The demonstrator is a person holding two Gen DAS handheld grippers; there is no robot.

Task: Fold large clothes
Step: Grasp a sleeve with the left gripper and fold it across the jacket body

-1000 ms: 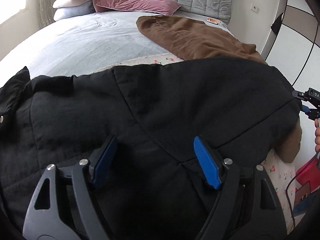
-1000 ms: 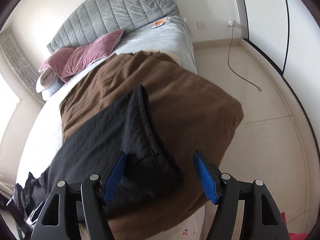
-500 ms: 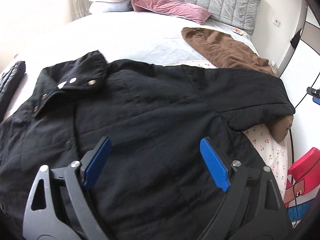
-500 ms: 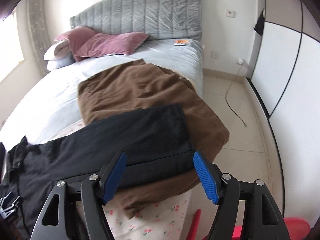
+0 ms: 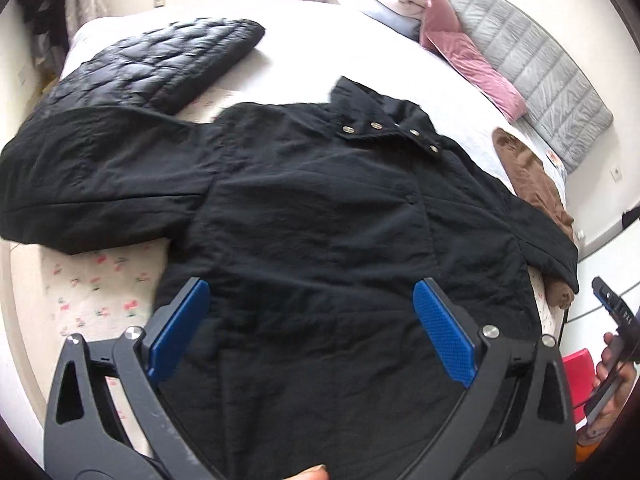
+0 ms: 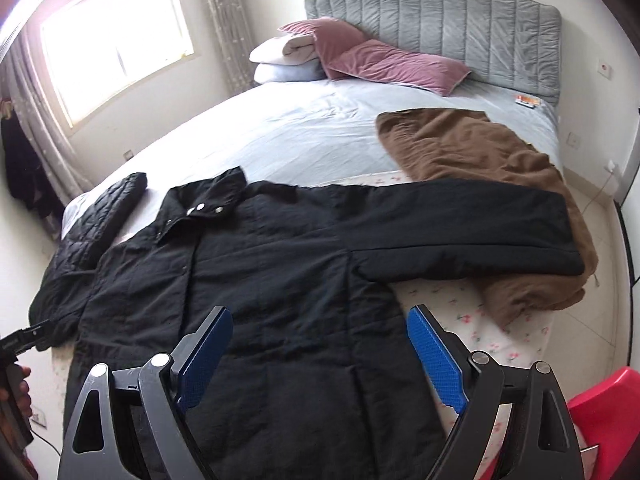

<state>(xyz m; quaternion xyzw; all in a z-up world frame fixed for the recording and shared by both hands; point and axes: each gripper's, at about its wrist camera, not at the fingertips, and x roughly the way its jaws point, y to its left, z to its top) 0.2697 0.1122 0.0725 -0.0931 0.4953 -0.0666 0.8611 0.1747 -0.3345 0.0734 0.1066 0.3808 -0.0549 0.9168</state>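
Observation:
A large black coat (image 5: 320, 216) (image 6: 264, 280) lies flat across the foot of the bed, collar with metal snaps toward the pillows and both sleeves spread sideways. Its right sleeve (image 6: 472, 232) rests on a brown garment (image 6: 480, 152). My left gripper (image 5: 310, 328) hovers above the coat's lower body, its jaws opening wide and holding nothing. My right gripper (image 6: 320, 356) hangs over the coat's lower right side, jaws also opening, empty. The right gripper's body (image 5: 616, 312) and a hand show at the left wrist view's right edge.
A black quilted jacket (image 5: 160, 60) (image 6: 104, 216) lies folded at the bed's left corner. Pink and white pillows (image 6: 340, 52) lean on the grey headboard (image 6: 440, 28). A floral sheet (image 6: 460, 304) covers the bed's foot. A red stool (image 6: 600, 404) stands by the bed, and a cable (image 6: 604, 184) runs on the floor.
Both grippers pulled back and rose away from the right sleeve and rolled; their jaws widened. The views swung from the sleeve end to the whole spread coat.

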